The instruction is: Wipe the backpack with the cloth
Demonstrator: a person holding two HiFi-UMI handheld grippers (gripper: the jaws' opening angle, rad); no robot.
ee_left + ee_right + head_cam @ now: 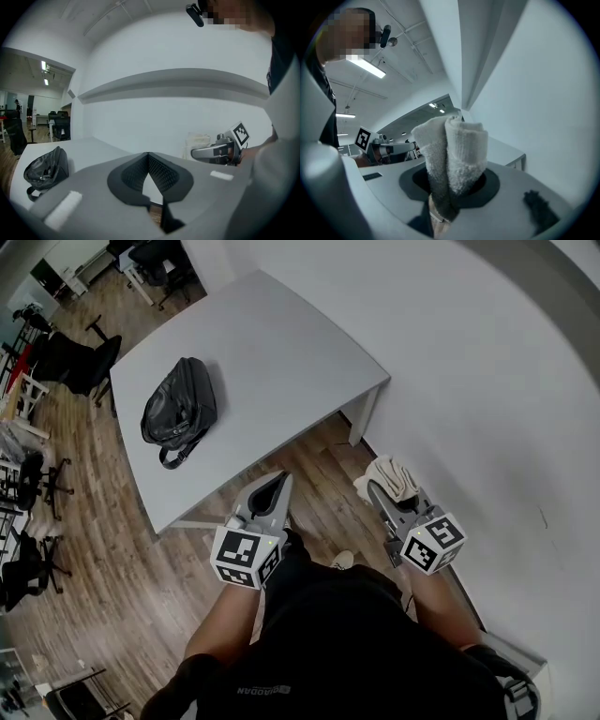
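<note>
The right gripper [451,185] is clamped on a white terry cloth [452,150]. The cloth is folded over and bulges out past the jaw tips in a thick double roll. In the head view this gripper [380,491] is held in front of the person's body, with the cloth [392,474] leading, above the wooden floor [94,521] and close to the white wall [487,381]. It sits just off the desk's near right corner.

The left gripper [148,157] has its jaws brought together at the tips, with nothing between them. In the head view it [279,482] hovers just short of the desk's near edge, pointing toward the desk [281,362].

The black backpack [178,409] lies on its side by the desk's left edge, set back from the near edge, with a strap loop trailing toward the person. The rest of the desk top is bare. The left gripper view shows the backpack [46,171] low at the left on the desk [89,146], and the right gripper off to the right.

As for progress, the cloth is already in hand, so that step looks done. The wiping itself has not started, since the cloth is well apart from the backpack and neither gripper touches it. What is probably left is to carry the cloth across to the left side of the desk, perhaps steady the backpack with the free gripper, and rub over its surface.
</note>
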